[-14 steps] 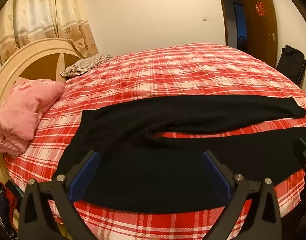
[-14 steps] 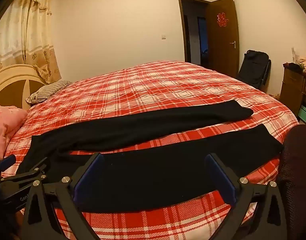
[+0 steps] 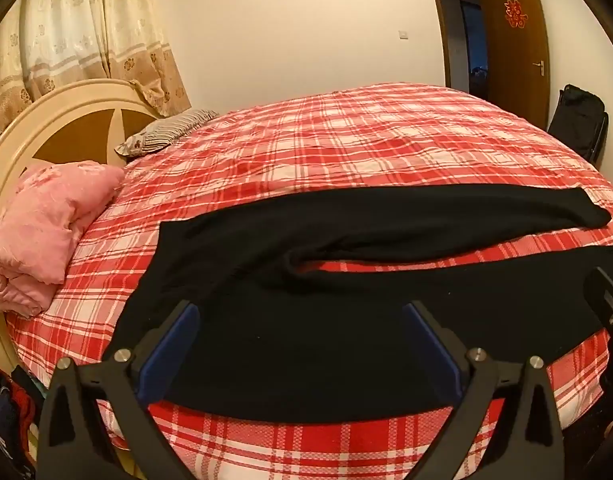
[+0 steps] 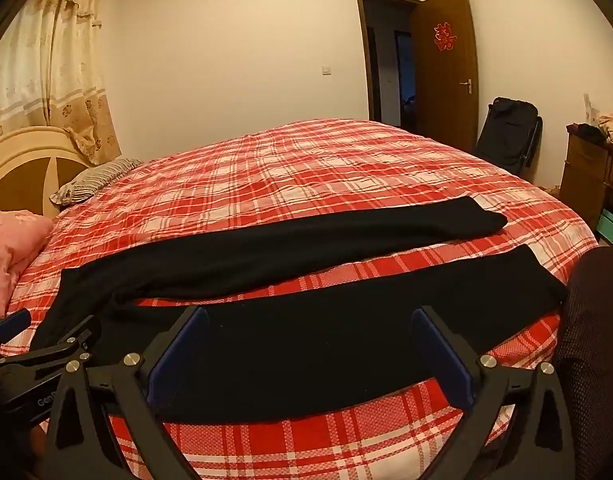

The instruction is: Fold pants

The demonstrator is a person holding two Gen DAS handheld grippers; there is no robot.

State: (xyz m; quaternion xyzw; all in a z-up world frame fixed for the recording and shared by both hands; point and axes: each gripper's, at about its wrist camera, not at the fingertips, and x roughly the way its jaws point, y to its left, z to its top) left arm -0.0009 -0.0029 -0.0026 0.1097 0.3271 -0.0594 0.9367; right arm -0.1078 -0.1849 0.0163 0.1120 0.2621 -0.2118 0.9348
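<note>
Right now your left gripper (image 3: pixel 298 350) and right gripper (image 4: pixel 310 354) hover with jaws apart, holding nothing, over the near leg of the black pants (image 4: pixel 306 340) spread on the bed (image 4: pixel 306 168). Pinching only the top layer could drag the legs crooked.

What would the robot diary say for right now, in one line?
stage: pre-grasp | pants: flat on bed, legs apart | left gripper: open, above pants | right gripper: open, above pants

A red double-happiness paper sign (image 4: pixel 445 37) hangs on the brown door (image 4: pixel 450 92). White letters "Gen" (image 4: pixel 45 401), cut off after that, stand on the left gripper (image 4: pixel 46 354) body.
</note>
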